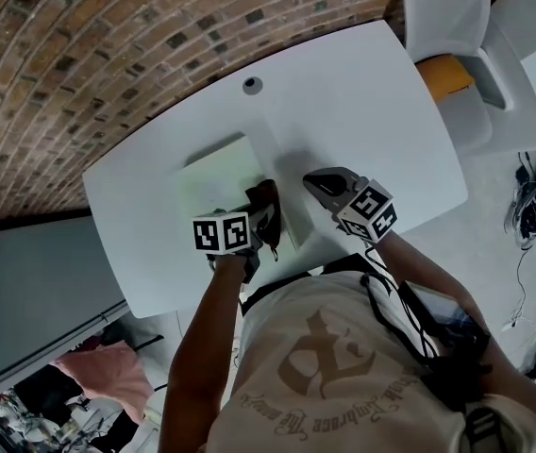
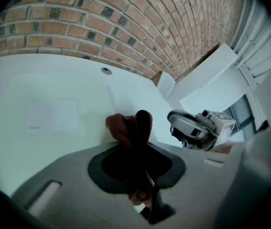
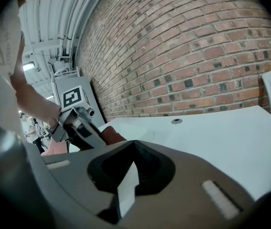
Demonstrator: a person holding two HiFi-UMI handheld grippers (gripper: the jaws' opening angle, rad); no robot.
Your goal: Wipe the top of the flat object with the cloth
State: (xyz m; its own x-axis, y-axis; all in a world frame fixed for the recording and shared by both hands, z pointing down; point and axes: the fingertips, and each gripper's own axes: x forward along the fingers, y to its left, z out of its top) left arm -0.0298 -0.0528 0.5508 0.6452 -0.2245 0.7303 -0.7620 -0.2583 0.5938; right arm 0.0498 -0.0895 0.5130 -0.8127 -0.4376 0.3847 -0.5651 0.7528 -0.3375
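A pale green flat board (image 1: 219, 176) lies on the white table (image 1: 362, 92). My left gripper (image 1: 268, 206) is shut on a dark brown cloth (image 1: 262, 194), which is bunched at the board's near right part. In the left gripper view the cloth (image 2: 128, 127) bulges out past the closed jaws of my left gripper (image 2: 135, 144), and the board (image 2: 49, 113) spreads to the left. My right gripper (image 1: 311, 179) hovers just right of the board, shut with nothing in it. Its own view shows my right gripper (image 3: 133, 146) with jaws meeting, and the cloth (image 3: 112, 136) lies beyond them.
A round cable hole (image 1: 252, 85) sits in the table beyond the board. A white chair (image 1: 457, 26) with an orange cushion (image 1: 447, 75) stands at the far right corner. A brick wall (image 1: 108, 55) runs behind the table. Cables (image 1: 535, 201) lie on the floor at right.
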